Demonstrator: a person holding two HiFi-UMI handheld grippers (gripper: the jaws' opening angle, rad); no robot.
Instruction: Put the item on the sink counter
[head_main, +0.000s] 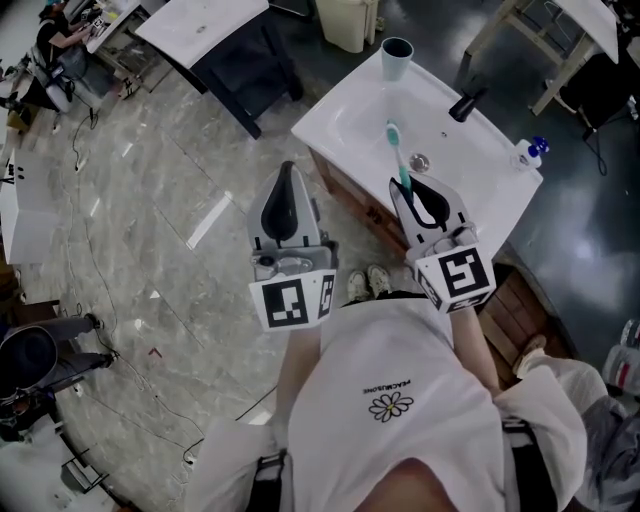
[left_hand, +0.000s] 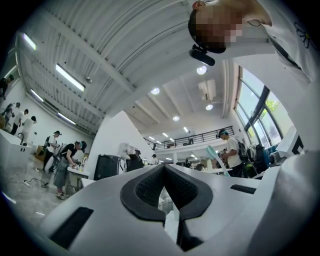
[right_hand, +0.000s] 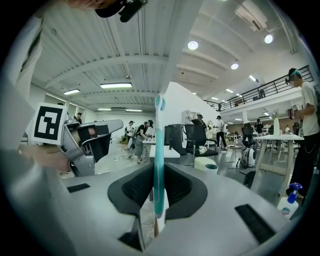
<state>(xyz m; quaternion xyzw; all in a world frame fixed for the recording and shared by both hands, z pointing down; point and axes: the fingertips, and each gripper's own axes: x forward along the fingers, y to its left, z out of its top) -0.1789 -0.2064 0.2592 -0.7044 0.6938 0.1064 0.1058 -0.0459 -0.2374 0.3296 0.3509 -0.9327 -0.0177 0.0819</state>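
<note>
Sink counter (head_main: 322, 122) at twelve o'clock, basin hollow under the brush: judged apt to swallow a careless release, or shed it off the narrow rim. Left gripper (head_main: 288, 172) at nine o'clock, closed on nothing. Right gripper (head_main: 412, 190) clamped low on the toothbrush (head_main: 400, 158). Long axis six to twelve, bristles at twelve.

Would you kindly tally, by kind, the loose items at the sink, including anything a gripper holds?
Toothbrush: 1, held in the right gripper
Cup: 1
Pump bottle: 1
Total: 3
</note>
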